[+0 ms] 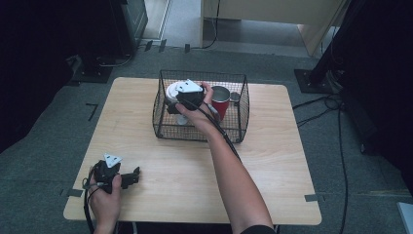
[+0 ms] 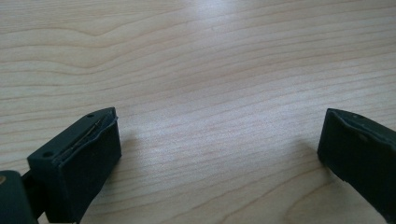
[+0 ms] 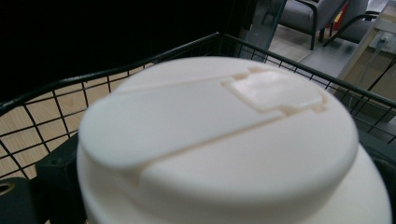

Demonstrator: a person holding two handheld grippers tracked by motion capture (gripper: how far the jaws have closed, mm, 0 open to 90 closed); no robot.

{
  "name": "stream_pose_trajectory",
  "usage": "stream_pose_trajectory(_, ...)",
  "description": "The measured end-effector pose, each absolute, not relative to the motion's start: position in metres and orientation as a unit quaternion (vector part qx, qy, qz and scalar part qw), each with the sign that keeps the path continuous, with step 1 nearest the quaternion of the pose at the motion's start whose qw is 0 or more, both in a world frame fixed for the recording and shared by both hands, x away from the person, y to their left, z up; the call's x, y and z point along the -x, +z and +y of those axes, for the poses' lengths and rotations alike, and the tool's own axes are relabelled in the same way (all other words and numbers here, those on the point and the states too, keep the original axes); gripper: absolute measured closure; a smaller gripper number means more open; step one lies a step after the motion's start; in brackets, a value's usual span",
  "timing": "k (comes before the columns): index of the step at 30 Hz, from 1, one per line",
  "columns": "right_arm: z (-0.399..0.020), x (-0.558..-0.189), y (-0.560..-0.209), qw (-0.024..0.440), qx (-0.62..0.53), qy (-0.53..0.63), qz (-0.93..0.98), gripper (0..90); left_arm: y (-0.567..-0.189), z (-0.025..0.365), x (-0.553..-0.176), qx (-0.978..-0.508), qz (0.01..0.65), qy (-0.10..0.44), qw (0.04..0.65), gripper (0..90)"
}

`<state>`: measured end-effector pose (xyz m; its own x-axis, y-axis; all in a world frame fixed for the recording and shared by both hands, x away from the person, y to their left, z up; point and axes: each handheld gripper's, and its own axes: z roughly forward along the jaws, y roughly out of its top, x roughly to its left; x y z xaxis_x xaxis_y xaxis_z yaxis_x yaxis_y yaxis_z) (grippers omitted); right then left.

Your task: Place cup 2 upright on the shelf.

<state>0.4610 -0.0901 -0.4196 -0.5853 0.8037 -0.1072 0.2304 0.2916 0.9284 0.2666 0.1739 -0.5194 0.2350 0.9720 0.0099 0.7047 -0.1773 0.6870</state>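
A white cup with a flat white lid [image 3: 224, 135] stands in the left part of a black wire basket [image 1: 204, 132] at the back of the wooden table [image 1: 277, 170]. My right gripper [image 1: 171, 104] reaches into the basket, and its jaws stand wide on either side of the white cup [image 1: 172, 90] just under the lid. I cannot see the pads pressing on it. My left gripper [image 1: 133, 176] rests low over the table's front left corner. In the left gripper view its jaws [image 2: 219, 149] are wide apart with bare wood between them.
A red cup [image 1: 221, 101] stands in the basket to the right of the white one, with a small grey metal thing [image 1: 234, 96] beside it. The basket's wire walls [image 3: 140, 70] rise close around the right gripper. Grey floor, cables and dark stands surround the table.
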Motion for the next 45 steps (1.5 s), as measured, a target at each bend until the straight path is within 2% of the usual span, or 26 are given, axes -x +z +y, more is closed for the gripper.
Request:
stream_pose_trajectory(17, -0.095, -0.454, -0.396, 0.304, -0.335, 0.518, 0.726, 3.7, -0.519, 0.174, -0.267, -0.732, 0.573, 0.232, 0.287, 0.0)
stream_pose_trajectory(45, -0.121, -0.417, -0.355, 0.328, -0.31, 0.554, 0.699, 3.6, -0.519, 0.173, -0.267, -0.733, 0.571, 0.231, 0.288, 0.0)
